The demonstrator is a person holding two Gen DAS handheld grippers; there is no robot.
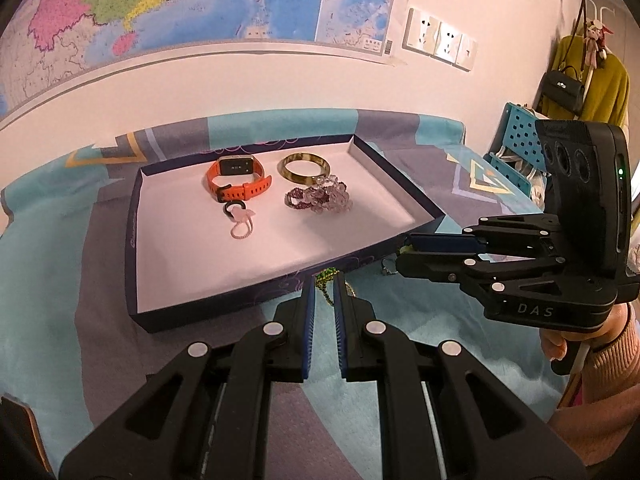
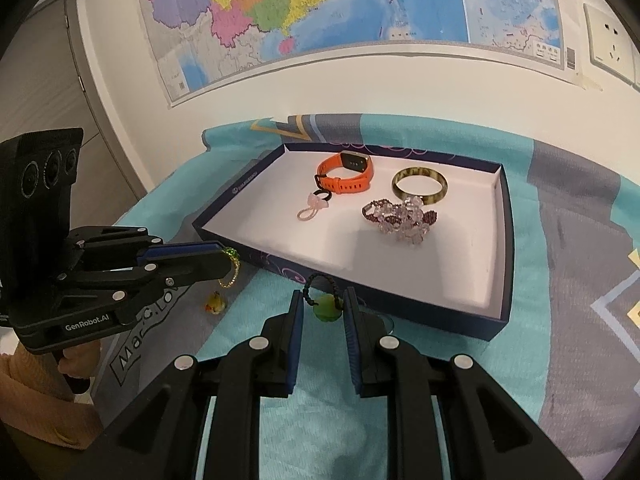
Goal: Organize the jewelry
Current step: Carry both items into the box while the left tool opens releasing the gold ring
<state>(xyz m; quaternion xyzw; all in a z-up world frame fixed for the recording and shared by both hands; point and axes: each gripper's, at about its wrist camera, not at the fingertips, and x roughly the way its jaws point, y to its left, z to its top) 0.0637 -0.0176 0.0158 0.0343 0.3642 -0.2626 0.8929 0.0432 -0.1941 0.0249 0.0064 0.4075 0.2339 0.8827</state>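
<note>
A dark blue tray (image 1: 224, 300) (image 2: 420, 308) with a white floor holds an orange watch (image 1: 236, 178) (image 2: 348, 176), a tortoiseshell bangle (image 1: 304, 166) (image 2: 418, 186), purple and clear beaded bracelets (image 1: 320, 198) (image 2: 400, 218) and a pink hair tie (image 1: 240, 222) (image 2: 314, 206). My left gripper (image 1: 326, 282) (image 2: 226, 256) is shut on a gold chain with green beads (image 2: 232, 272), lifted just in front of the tray's near wall; its yellow pendant (image 2: 216, 304) dangles low. My right gripper (image 2: 324, 298) (image 1: 402, 250) is shut on a green bead pendant (image 2: 328, 306) with a black cord loop, beside the tray's near corner.
A teal and grey patterned cloth (image 1: 100, 240) covers the table. A wall with a map stands close behind the tray. A blue perforated basket (image 1: 516, 136) sits off the table's right end, with a coat and black bag (image 1: 564, 86) hanging beyond. Sleeved hands hold both grippers.
</note>
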